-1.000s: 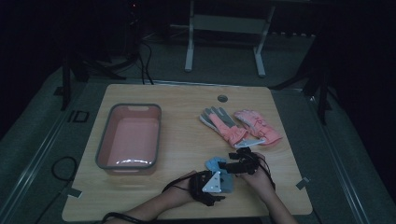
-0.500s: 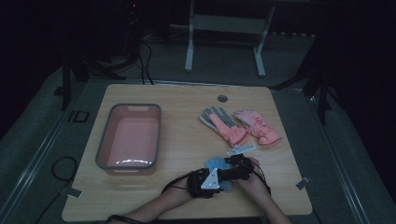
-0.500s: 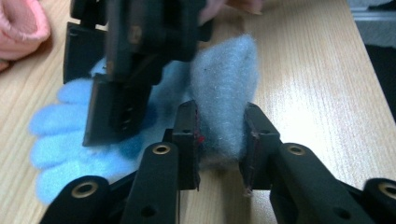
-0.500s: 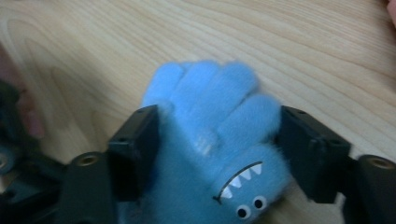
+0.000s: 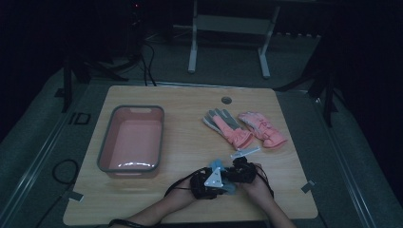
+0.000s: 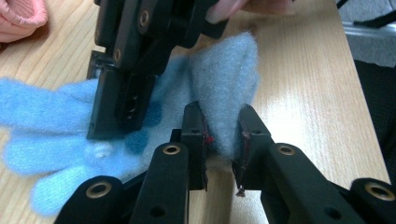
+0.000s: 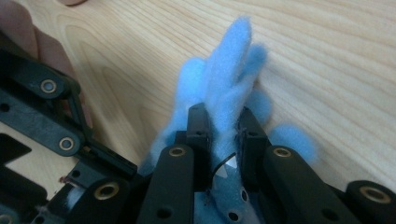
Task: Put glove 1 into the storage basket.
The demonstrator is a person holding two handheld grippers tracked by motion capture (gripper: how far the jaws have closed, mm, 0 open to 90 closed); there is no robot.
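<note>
left claw (image 6: 219, 140) clenched on blue fleece glove (image 6: 224, 88), jaws just closing; right claw (image 7: 223, 135) also pinching same glove, just closing; glove bunched at near table (image 5: 190, 142) edge; risk: claws pull apart, thin fleece slips from one pinch; farther off, pink tub (image 5: 132, 140), pink gloves (image 5: 244, 128) untouched
</note>
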